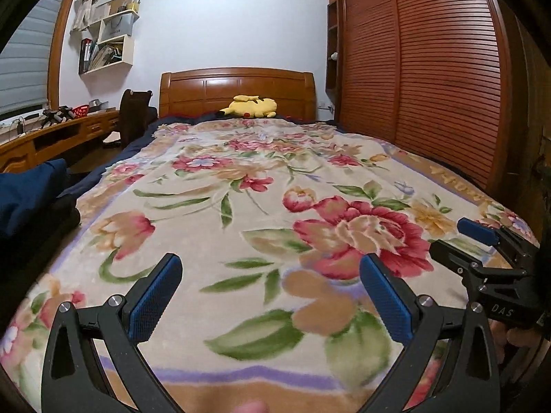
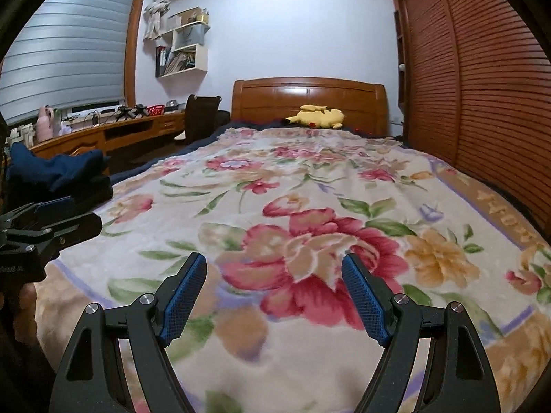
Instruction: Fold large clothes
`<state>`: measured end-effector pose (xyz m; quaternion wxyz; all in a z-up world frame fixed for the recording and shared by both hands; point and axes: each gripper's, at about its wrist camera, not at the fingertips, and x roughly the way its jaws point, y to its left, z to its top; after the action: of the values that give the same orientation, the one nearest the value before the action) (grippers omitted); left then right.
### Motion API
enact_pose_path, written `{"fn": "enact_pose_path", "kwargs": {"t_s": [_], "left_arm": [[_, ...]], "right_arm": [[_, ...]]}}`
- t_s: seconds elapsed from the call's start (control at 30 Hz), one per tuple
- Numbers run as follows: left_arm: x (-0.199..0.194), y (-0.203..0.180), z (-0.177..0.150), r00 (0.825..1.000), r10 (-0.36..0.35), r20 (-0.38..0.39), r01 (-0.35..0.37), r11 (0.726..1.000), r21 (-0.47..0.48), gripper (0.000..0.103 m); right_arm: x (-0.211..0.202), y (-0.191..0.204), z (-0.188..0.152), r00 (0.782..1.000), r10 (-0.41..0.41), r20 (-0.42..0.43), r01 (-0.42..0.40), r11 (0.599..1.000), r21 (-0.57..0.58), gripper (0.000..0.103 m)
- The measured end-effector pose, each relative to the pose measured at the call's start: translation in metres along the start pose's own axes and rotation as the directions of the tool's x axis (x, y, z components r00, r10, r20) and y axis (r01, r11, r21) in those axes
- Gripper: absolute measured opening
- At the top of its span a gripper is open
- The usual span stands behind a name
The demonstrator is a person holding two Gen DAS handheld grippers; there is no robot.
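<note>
Left wrist view: left gripper [image 1: 272,296] gaping wide, nothing held, above the floral blanket [image 1: 261,206]; dark clothes [image 1: 31,192] heaped at the bed's left edge, whether folded cannot be told; right gripper [image 1: 458,237] alongside, side-on. Right wrist view: right gripper [image 2: 275,296] likewise wide and empty; same clothes [image 2: 58,168] far left; plush [image 2: 318,117] by the headboard. Risk — the plush pile of the blanket may get pinched along with a garment and drag.
</note>
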<state>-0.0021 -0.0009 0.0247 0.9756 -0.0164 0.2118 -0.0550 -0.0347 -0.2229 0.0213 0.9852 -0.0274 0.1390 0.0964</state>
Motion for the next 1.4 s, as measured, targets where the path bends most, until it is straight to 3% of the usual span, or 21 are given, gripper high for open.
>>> {"fn": "enact_pose_path", "kwargs": {"t_s": [1.4], "left_arm": [[0.005,0.008,-0.010,1.000,0.014,-0.012,-0.014,1.000,-0.018,0.103]], "right_arm": [[0.018,-0.028,-0.009,1.000,0.006,0.022,-0.006,0.999,0.036,0.082]]}}
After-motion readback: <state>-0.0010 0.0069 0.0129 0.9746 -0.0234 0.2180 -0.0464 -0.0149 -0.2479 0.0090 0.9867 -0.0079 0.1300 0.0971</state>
